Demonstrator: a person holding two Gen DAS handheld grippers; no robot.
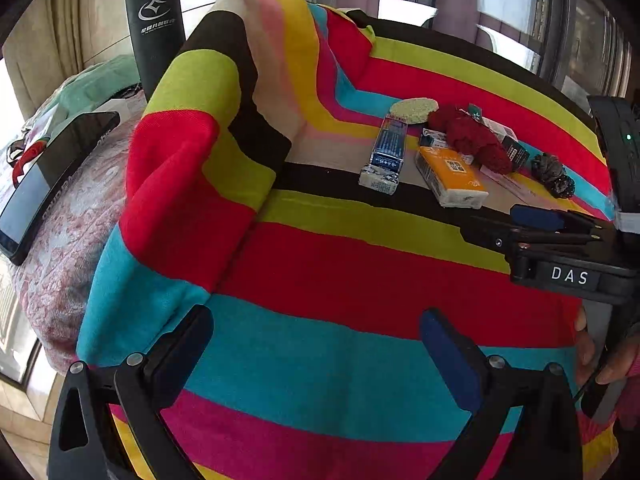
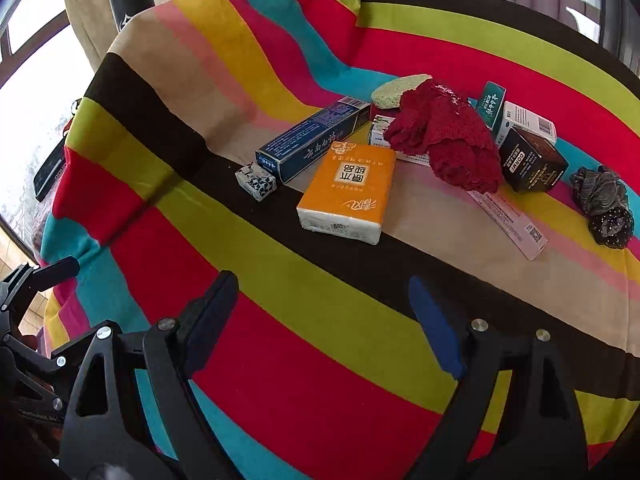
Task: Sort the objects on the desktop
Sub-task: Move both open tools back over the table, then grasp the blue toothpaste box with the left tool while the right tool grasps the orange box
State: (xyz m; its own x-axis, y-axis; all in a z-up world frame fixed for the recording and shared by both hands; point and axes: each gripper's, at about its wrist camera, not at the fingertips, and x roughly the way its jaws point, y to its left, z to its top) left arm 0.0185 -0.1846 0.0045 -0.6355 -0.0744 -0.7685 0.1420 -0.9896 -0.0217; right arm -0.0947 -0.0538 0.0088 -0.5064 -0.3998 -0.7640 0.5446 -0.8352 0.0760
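A pile of small items lies on a striped cloth: an orange tissue pack, a blue toothpaste box, a red knitted cloth, a black box, a green box and dark scrunchies. My right gripper hangs open above the cloth, short of the tissue pack, with nothing between its fingers. My left gripper is also open and empty over the cloth's near stripes. The pile lies far ahead to its right. The right gripper shows at the right edge there.
A tall black bottle stands behind the cloth's raised fold at the left. A dark phone lies on a pink patterned cover beside it. A hand holds the right gripper's handle. A pale green sponge lies behind the pile.
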